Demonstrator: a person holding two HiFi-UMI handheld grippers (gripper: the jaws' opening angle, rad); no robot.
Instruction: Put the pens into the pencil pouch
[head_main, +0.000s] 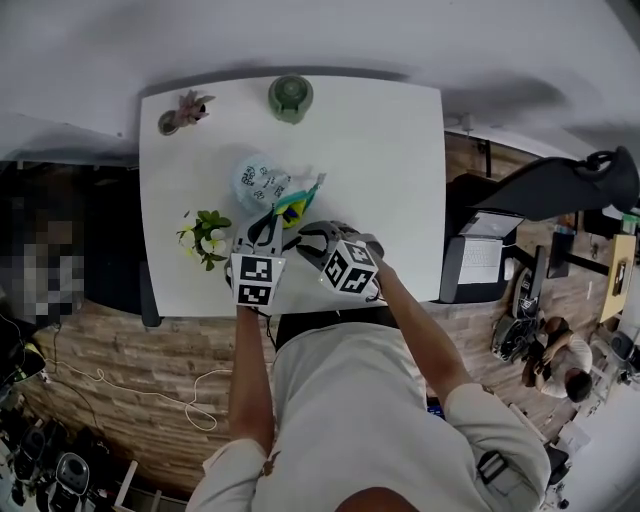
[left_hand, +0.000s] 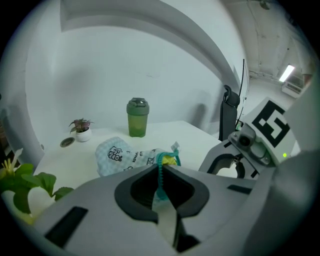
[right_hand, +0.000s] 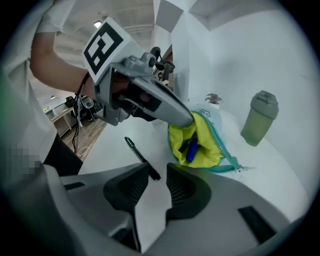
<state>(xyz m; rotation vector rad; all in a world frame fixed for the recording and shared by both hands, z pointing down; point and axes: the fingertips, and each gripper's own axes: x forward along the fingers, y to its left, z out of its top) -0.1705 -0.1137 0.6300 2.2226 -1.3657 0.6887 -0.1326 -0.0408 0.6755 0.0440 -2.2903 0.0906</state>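
A checkered pencil pouch (head_main: 262, 182) with a teal zipper lies mid-table, its yellow-lined mouth (right_hand: 202, 145) held open. My left gripper (left_hand: 161, 170) is shut on the pouch's zipper edge (left_hand: 161, 167). In the right gripper view it (right_hand: 172, 107) pinches the mouth's upper rim. A blue pen (right_hand: 191, 150) and a dark one sit inside the pouch. A black pen (right_hand: 140, 156) lies on the white table (head_main: 400, 180), left of the mouth. My right gripper (right_hand: 157, 181) hovers over its near end, jaws apart and not pressing it.
At the table's far side stand a green bottle (head_main: 290, 98) and a small potted plant (head_main: 185, 110). A leafy plant with white flowers (head_main: 205, 238) sits left of my left gripper. A laptop (head_main: 480, 255) rests on a stand off the table's right edge.
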